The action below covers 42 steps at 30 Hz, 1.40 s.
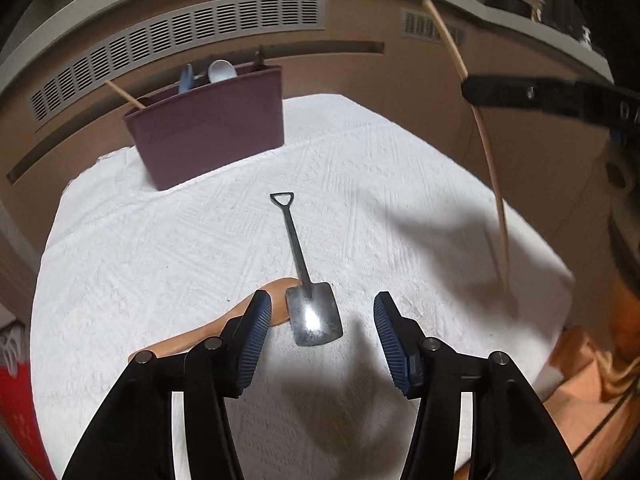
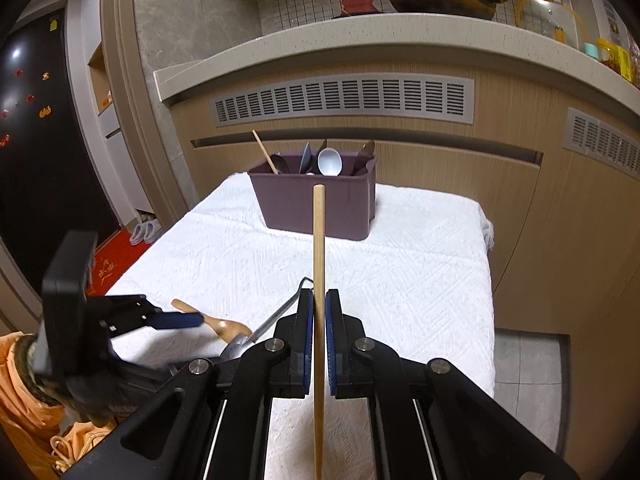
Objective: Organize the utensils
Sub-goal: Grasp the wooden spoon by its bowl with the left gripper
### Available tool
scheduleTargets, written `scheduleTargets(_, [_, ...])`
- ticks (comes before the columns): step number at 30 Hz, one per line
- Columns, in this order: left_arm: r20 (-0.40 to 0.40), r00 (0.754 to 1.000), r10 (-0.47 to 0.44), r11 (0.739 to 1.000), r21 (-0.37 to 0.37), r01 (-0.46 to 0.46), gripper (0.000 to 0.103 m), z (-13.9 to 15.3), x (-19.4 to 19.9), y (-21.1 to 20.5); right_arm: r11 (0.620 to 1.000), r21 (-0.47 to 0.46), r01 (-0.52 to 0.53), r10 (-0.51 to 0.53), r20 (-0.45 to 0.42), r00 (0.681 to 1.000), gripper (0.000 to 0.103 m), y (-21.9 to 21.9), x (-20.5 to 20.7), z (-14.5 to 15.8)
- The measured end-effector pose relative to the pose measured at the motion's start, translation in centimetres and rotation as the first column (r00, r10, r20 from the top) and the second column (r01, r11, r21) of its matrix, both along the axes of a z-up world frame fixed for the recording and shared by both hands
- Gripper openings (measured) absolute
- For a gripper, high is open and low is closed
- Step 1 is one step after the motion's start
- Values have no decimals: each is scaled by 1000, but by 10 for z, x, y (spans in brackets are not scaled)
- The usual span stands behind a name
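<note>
Utensils are partly sorted: the maroon caddy at the far end of the white-clothed table already stands several pieces upright, among them a white spoon, a single chopstick leaning at its left end and some darker handles. Three pieces are not yet in, by my reading. The right gripper has its jaws pressed together on a wooden chopstick, held off the cloth and pointing toward the caddy, so that one looks ready to be dropped in. The left gripper stands about half open with nothing between its pads, hovering over the blade of a small metal shovel-shaped spoon that lies flat on the cloth, touching a wooden spoon beside it; both await pickup
</note>
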State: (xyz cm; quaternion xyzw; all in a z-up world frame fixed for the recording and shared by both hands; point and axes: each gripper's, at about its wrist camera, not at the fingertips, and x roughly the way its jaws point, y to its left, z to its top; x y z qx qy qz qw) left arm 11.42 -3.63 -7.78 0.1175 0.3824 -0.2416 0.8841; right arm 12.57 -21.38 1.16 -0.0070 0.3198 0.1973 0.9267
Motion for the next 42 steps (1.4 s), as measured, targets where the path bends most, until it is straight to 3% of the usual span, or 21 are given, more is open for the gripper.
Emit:
scheduleTargets(5, [15, 998, -65, 993, 98, 64, 54, -7, 11, 1, 1000, -9, 0, 0, -11, 1000, 6, 0, 0, -4])
scheduleTargets(10, [20, 995, -93, 966, 242, 85, 54, -5, 34, 28, 1000, -8, -2, 2, -12, 1000, 6, 0, -1, -4])
scheduleTargets(14, [-70, 980, -185, 899, 391, 197, 54, -23, 41, 36, 1000, -5, -11, 11, -20, 1000, 6, 2, 1, -4])
scheduleTargets(16, [-67, 970, -234, 880, 410, 241, 54, -24, 37, 33, 1000, -5, -13, 13, -25, 1000, 6, 3, 3, -5])
scheduleTargets(18, [-81, 968, -236, 886, 391, 249, 54, -23, 42, 26, 1000, -3, -16, 16, -29, 999, 6, 4, 4, -5])
scheduleTargets(26, [-167, 955, -246, 942, 192, 277, 48, -22, 68, -2, 999, -3, -38, 38, -46, 998, 6, 11, 11, -6])
scheduleTargets(29, [-213, 950, -227, 960, 114, 255, 41, -23, 76, -7, 999, 3, -40, 40, -51, 998, 6, 11, 14, -7])
scheduleTargets(31, [-204, 955, -214, 965, 106, 239, 36, -23, 76, -11, 999, 6, -40, 40, -57, 998, 6, 11, 15, -9])
scheduleTargets(35, [-165, 978, -125, 985, 98, 142, 22, -19, 62, -13, 999, 12, -35, 36, -56, 998, 6, 10, 15, -7])
scheduleTargets(36, [-152, 983, -100, 989, 91, 115, 11, -17, 59, -11, 999, 14, -34, 34, -54, 998, 6, 10, 14, -7])
scheduleTargets(37, [-137, 988, -66, 995, 71, 76, 8, -13, 54, -8, 999, 15, -33, 34, -49, 998, 6, 9, 13, -6])
scheduleTargets(42, [-74, 995, 68, 994, -85, -74, 6, 15, 35, 26, 1000, 4, -27, 27, -27, 999, 6, 11, 7, -1])
